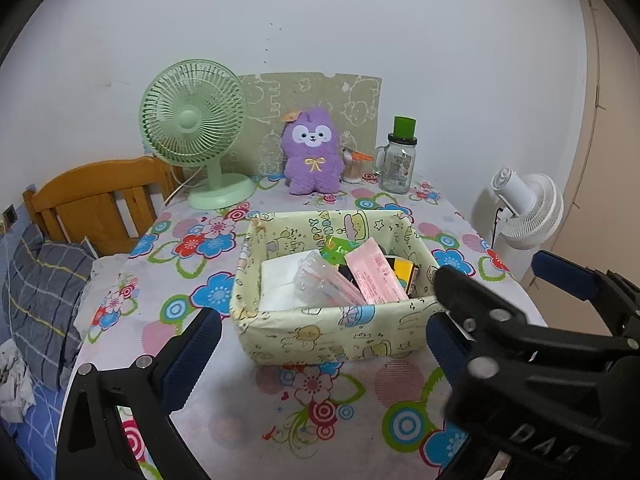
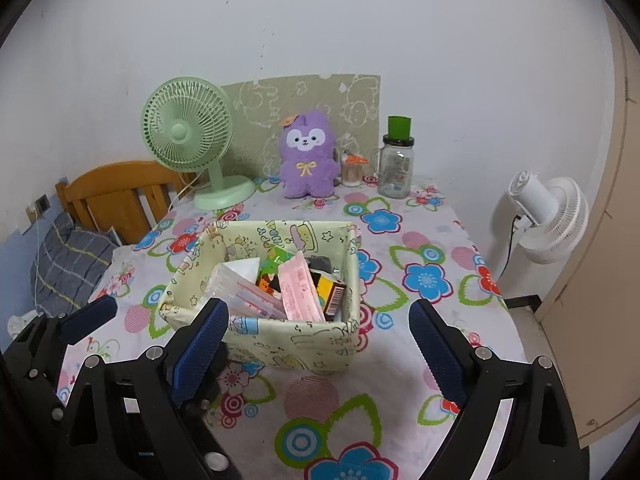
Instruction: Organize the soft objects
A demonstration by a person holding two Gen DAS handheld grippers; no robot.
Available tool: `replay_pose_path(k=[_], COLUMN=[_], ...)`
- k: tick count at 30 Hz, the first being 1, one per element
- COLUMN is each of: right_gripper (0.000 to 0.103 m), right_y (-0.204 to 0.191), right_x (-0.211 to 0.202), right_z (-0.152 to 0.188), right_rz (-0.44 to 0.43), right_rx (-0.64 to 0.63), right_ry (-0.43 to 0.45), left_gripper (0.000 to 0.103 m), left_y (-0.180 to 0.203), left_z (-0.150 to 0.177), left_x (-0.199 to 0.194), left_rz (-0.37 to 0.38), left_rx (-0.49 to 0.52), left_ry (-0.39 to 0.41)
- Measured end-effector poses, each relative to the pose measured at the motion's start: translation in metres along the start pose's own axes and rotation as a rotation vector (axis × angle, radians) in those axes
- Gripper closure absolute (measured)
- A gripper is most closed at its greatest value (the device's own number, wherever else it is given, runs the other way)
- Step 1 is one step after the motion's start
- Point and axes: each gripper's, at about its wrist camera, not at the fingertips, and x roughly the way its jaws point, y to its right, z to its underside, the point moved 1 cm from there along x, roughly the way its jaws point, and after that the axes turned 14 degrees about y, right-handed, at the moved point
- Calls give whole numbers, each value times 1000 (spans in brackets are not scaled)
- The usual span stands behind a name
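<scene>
A purple plush toy [image 1: 313, 152], with a white face patch, a yellow bow on the chest and an orange flower by one ear, is seated upright at the back of the table, leaned against a green patterned board. A fabric-covered storage box [image 1: 320, 330], pale yellow with cartoon prints, is set open-topped at mid-table; a pink packet [image 1: 372, 276], clear plastic wrapping and small cartons are contained within.

box [image 1: 320, 332] wall, seemingly "HAPPY BIRTHDAY"
</scene>
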Motion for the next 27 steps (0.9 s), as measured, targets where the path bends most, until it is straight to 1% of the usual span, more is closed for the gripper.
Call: replay_pose_path(k=[11,16,25,27], right_gripper=[9,7,4,2], right_y=[17,26,38,39], right_x=[-38,-54,-82,-88], right_z=[2,4,1,-1], right_rz=[53,77,121,117], right_rx=[34,45,61,71], right_ry=[71,99,151,164], left_gripper=[0,0,0,0], left_y=[-10,-13,-16,-18], left_z=[4,3,-2,-3], left_x=[-32,-44,-63,-66], left_rz=[-33,-54,-60,-71], left_rx=[-5,-6,10,10], left_ry=[52,79,128,136])
